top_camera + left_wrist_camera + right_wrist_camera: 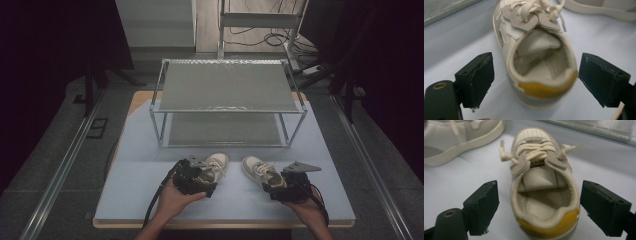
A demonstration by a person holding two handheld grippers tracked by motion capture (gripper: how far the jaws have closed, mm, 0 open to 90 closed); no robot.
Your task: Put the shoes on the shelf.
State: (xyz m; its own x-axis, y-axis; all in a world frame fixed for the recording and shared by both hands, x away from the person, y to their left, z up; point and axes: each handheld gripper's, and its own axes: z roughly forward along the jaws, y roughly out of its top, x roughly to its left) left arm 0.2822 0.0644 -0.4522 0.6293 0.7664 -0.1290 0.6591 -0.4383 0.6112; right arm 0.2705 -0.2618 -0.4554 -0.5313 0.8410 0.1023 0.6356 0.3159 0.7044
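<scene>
Two shoes sit side by side on the table (150, 200), left shoe (216, 165) beside right shoe (257, 168), toes toward the rack (227, 102) behind them.

Pale blue table (150, 175), two-tier rack (227, 102), left sneaker (214, 167), right sneaker (259, 169)

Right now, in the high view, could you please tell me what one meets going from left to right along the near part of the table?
Left gripper → left shoe → right shoe → right gripper, each gripper open behind its shoe's heel.
</scene>
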